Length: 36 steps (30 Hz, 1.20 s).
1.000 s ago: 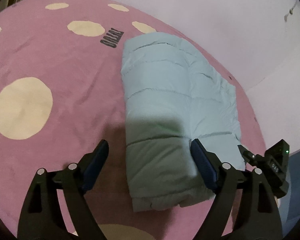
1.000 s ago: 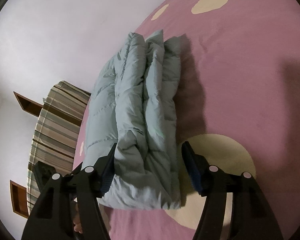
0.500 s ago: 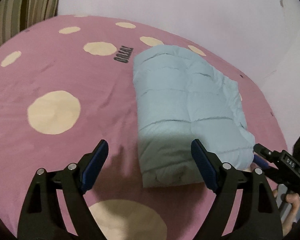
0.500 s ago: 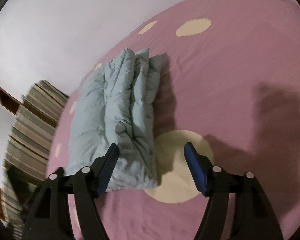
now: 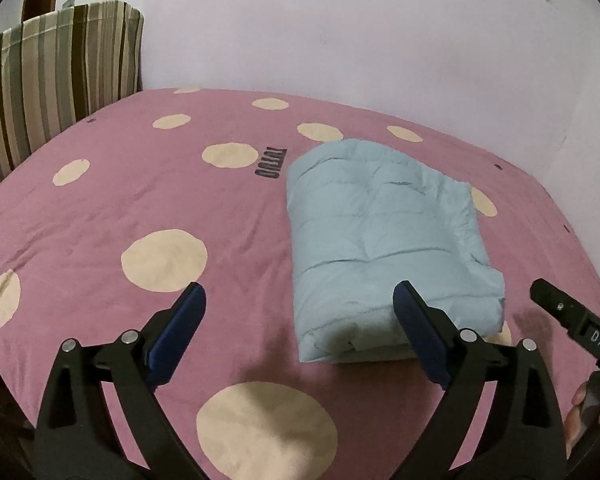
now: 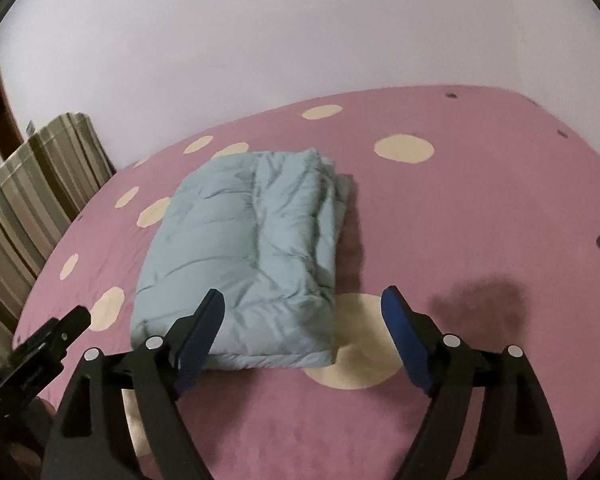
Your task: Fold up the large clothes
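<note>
Striped cushion point(image 5: 56, 80): cut by left edge. Folded jacket's point(image 6: 244, 256) underside layers: hidden. Bedspread lettering point(image 5: 271, 164): unreadable.

My left wrist view looks from the near edge of the bed point(image 5: 100, 208) toward the far wall, angled down, close above the cover. My right wrist view faces likewise, from further right. Both share the folded blue jacket point(image 5: 380, 232) point(image 6: 240, 248) and the striped pillow point(image 5: 52, 80) point(image 6: 32, 184) at the far left corner.

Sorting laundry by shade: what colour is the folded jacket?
Pale blue; the jacket shows best in the left wrist view.
</note>
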Each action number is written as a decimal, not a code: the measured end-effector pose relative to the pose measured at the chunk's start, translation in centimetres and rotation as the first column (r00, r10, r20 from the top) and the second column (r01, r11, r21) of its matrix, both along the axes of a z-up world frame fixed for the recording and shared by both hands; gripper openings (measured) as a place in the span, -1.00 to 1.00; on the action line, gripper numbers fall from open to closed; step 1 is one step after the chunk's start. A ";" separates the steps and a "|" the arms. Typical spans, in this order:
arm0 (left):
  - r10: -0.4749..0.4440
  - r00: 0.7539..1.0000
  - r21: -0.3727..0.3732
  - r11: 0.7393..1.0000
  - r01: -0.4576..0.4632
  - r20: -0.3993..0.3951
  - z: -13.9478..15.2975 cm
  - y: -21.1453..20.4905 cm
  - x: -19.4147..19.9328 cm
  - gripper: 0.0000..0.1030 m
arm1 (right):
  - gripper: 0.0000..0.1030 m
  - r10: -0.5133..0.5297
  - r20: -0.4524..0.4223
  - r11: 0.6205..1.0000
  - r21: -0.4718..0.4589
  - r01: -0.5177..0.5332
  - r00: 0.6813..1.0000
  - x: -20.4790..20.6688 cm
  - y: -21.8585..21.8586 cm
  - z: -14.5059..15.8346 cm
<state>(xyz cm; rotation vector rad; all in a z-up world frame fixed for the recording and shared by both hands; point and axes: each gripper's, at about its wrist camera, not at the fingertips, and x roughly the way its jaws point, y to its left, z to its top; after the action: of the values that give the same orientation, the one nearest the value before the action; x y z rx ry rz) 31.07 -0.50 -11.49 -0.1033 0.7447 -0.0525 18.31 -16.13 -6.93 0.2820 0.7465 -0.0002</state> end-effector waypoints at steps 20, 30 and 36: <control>-0.023 0.999 0.030 0.999 0.022 0.030 0.7 -1.4 -1.5 0.84 | 0.55 0.015 0.029 0.995 -0.095 -0.013 0.999 -1.3 2.8 0.9; -0.025 0.999 0.027 0.999 0.024 0.029 0.8 -1.6 -1.7 0.84 | 0.55 0.023 0.030 0.994 -0.107 -0.019 0.999 -1.3 3.3 0.8; -0.022 0.999 0.022 1.000 0.021 0.028 0.8 -1.6 -1.7 0.84 | 0.55 0.025 0.029 0.994 -0.107 -0.021 0.999 -1.4 3.4 0.8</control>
<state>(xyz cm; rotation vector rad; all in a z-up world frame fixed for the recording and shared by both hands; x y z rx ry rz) 29.40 -2.14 -10.72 -0.0733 0.7184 -0.0662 16.94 -12.75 -6.17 0.1716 0.7166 -0.0137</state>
